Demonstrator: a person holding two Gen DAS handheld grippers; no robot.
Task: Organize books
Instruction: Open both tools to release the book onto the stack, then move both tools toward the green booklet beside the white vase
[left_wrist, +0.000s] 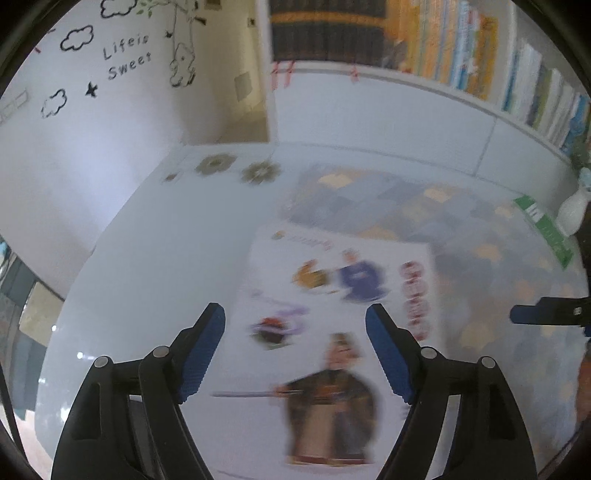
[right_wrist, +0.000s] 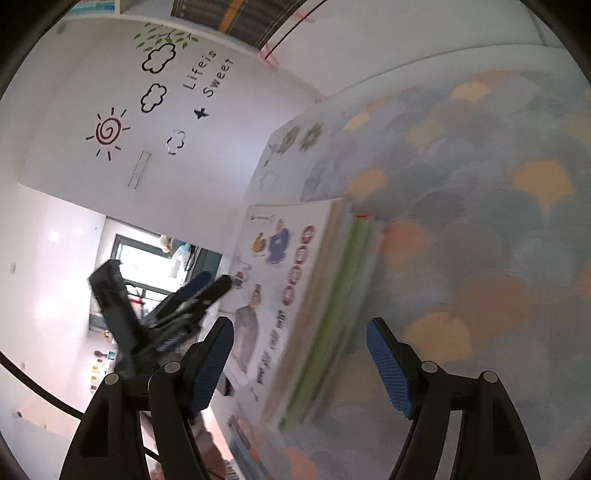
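Note:
A white-covered book (left_wrist: 332, 295) with cartoon figures lies flat on the patterned tablecloth (left_wrist: 424, 206). My left gripper (left_wrist: 295, 317) hangs open above its cover, with nothing pressed between the blue pads. In the right wrist view the same white book (right_wrist: 280, 280) tops a small stack with green-edged books (right_wrist: 340, 314) under it. My right gripper (right_wrist: 300, 326) stands open at the stack's side, its pads apart from the books. The left gripper (right_wrist: 218, 282) shows beyond the stack's far edge. The picture is blurred.
A white shelf with several upright books (left_wrist: 461, 48) runs along the back. A white vase (left_wrist: 572, 214) and a green book (left_wrist: 543, 225) sit at the table's right end. The table edge (left_wrist: 110, 229) drops off at the left, by a decorated wall (left_wrist: 125, 59).

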